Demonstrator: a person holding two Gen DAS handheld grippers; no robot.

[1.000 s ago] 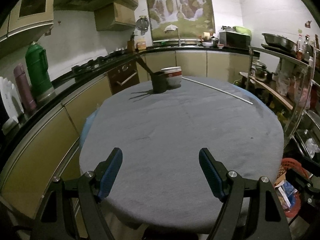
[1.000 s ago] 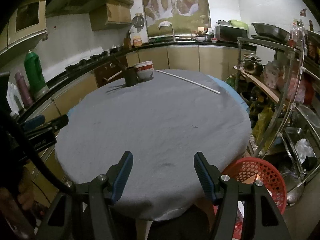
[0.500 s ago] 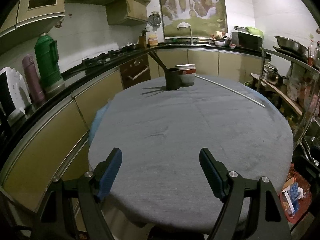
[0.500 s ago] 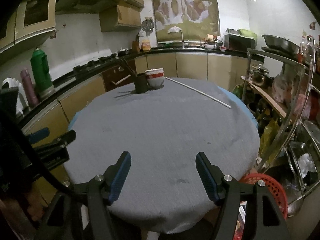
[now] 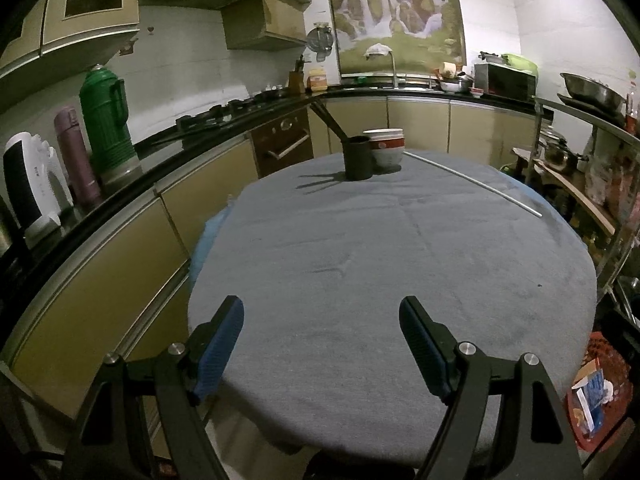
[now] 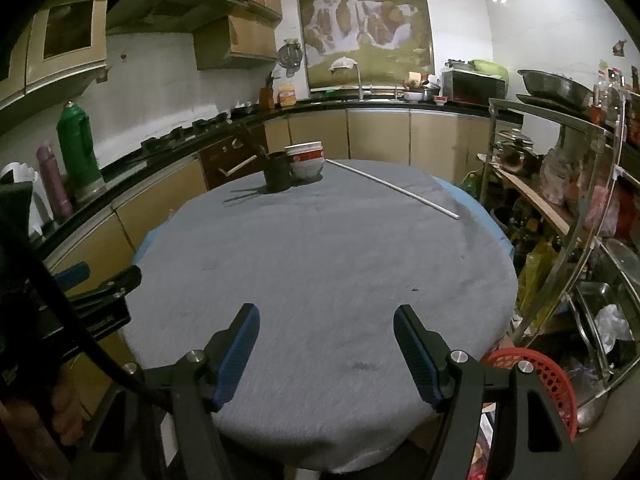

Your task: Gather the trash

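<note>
Trash on the table (image 5: 400,264) is limited, as far as can be seen, to a thin white rod (image 5: 472,179) lying flat near the far right edge, well apart from both tools. Its long axis runs diagonally, from beside the stacked bowls (image 5: 385,151) and dark utensil cup (image 5: 359,158) out toward the right rim. Both the left tool (image 5: 321,338) and right tool (image 6: 326,346) are held wide with nothing between them; the right jaws have just been opening. A careless reach could roll the rod off the edge, or knock the cup over. The red basket (image 6: 536,376) stands below.
</note>
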